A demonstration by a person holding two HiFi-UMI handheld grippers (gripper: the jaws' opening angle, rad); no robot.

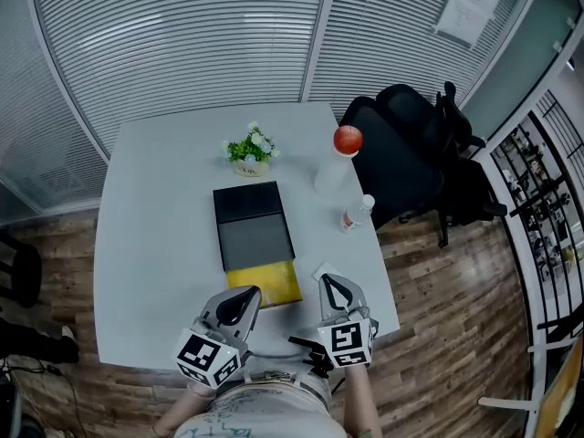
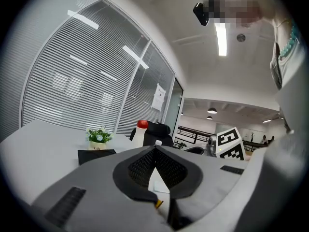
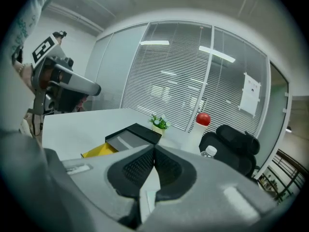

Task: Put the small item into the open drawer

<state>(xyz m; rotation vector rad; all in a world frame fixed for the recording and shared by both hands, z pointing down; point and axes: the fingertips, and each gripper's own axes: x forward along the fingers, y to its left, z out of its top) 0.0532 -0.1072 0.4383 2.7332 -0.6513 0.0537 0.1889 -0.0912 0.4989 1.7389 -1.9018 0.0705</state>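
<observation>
Item, small, just past my right gripper: likely light, flimsy; pinch its edge. Right and left gripper both closed, empty.

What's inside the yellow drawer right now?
Only bare yellow floor shows in the drawer; no item is visible. Its near left corner is covered by the left gripper.

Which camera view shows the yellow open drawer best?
The head view: the yellow drawer is seen from above, pulled open. The right gripper view shows only a yellow corner; the left gripper view does not show it.
</observation>
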